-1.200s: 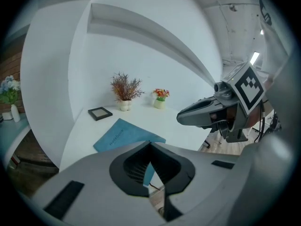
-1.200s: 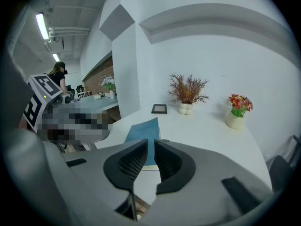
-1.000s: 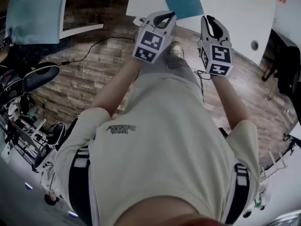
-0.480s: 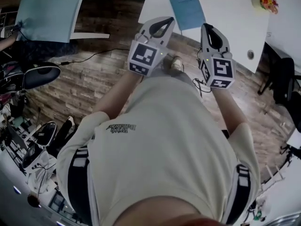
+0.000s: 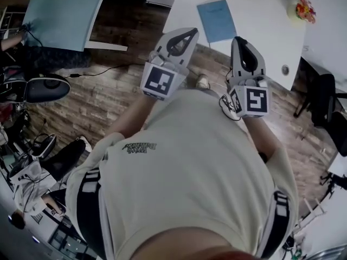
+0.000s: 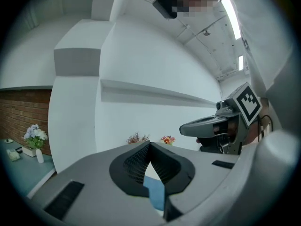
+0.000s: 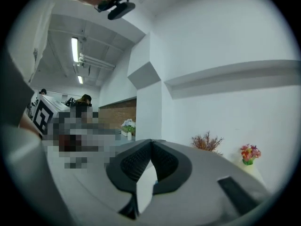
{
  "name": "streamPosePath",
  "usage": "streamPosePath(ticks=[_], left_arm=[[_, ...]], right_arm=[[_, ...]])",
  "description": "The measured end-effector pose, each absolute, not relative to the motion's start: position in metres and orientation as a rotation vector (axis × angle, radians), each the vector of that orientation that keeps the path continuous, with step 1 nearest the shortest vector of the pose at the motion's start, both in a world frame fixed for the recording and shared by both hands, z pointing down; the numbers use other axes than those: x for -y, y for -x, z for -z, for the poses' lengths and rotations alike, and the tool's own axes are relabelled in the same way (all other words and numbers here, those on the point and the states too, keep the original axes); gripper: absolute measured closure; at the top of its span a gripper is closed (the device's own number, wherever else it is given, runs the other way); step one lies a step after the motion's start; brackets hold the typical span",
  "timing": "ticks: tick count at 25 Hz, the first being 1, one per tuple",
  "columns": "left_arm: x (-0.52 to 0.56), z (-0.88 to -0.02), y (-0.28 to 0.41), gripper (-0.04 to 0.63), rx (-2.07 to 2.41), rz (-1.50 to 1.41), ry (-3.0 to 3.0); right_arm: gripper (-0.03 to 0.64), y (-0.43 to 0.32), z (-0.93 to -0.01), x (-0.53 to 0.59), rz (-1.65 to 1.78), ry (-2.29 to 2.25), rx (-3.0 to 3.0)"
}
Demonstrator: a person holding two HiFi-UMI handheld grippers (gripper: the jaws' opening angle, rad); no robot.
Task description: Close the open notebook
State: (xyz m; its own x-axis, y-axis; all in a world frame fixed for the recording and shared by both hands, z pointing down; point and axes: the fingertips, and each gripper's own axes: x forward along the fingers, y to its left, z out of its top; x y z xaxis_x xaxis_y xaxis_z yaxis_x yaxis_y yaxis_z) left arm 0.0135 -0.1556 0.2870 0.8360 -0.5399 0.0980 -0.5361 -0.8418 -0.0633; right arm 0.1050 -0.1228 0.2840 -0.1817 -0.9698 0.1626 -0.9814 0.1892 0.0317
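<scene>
head view first: left gripper [image 5: 190, 33] up in front of the chest, centre of the frame, right gripper [image 5: 241, 41] just beside it to the right, both over the wooden floor [image 5: 108, 93] and well apart from the white table [image 5: 260, 42] across the top. up at top centre, the blue notebook [image 5: 217, 20]: flat on that table, one plain cover showing, no spread pages to be seen, nothing touching it. reads as closed already. flower pot [image 5: 305, 7] at upper right, away from the notebook

over to the left gripper view: aimed roughly level at a white wall [image 6: 155, 55], jaws pinched tip to tip, nothing caught between them. through the slit under the tips, a blue patch [image 6: 153, 192] low in the centre, most likely the notebook, too little of it to judge

now the right gripper view: same story, jaws closed right up and empty, only pale table surface showing through the slit

judging by that single flat cover: closing looks done, no step left that shows, both tools clear of the table. cannot rule out a slightly lifted cover from this far off
</scene>
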Motion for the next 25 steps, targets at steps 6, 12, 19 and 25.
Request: streamPosePath(ticks=[6, 12, 19, 25], left_arm=[[0.143, -0.287, 0.006, 0.581, -0.898, 0.146, 2.966], [0.138, -0.292, 0.014, 0.581, -0.919, 0.167, 2.975], [0.138, -0.293, 0.017, 0.581, -0.936, 0.190, 2.976], [0.138, -0.300, 0.024, 0.581, -0.948, 0.219, 2.984]], right_arm=[[0.612, -0.083, -0.279, 0.116, -0.013, -1.899, 2.361], [0.614, -0.077, -0.282, 0.111, -0.028, -1.888, 2.377], [0.614, -0.069, -0.283, 0.109, -0.032, -1.867, 2.397], [0.614, -0.062, -0.285, 0.112, -0.041, -1.850, 2.398]])
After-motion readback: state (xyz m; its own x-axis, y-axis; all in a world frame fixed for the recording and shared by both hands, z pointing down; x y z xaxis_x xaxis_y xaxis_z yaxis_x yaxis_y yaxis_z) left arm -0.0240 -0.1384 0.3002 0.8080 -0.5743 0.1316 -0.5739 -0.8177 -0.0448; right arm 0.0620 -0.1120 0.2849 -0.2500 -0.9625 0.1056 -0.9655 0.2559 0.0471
